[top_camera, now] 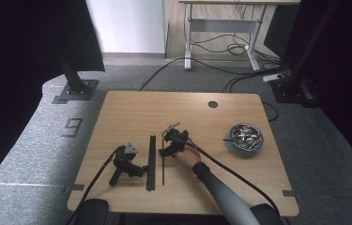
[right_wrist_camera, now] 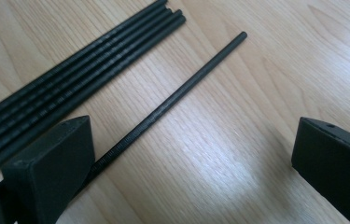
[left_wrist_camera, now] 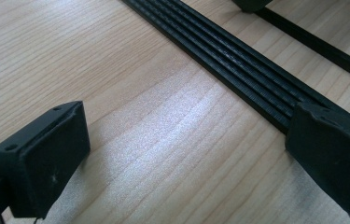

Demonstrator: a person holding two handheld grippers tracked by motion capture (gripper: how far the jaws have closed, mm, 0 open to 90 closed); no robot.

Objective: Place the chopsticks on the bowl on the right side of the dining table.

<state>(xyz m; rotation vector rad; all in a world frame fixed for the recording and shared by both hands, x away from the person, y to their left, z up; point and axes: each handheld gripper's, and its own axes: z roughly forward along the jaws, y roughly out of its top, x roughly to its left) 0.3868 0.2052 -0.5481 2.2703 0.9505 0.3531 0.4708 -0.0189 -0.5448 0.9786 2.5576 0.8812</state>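
Note:
A bundle of several thin black rods (top_camera: 151, 161) lies side by side on the wooden table (top_camera: 126, 112), running front to back. One more black rod (top_camera: 163, 166) lies apart, just right of the bundle. My left gripper (top_camera: 129, 161) rests on the table left of the bundle with no hand on it. It is open, and the bundle (left_wrist_camera: 238, 65) passes by its right jaw. A hand in a grey sleeve holds my right gripper (top_camera: 171, 143) over the single rod's far end. It is open too, and the single rod (right_wrist_camera: 177, 93) runs beside its left jaw, with the bundle (right_wrist_camera: 70, 79) farther left.
A grey bowl (top_camera: 244, 138) of small metal parts stands at the table's right side. A round cable hole (top_camera: 212, 104) sits near the far edge. Cables trail from both grippers toward the front edge.

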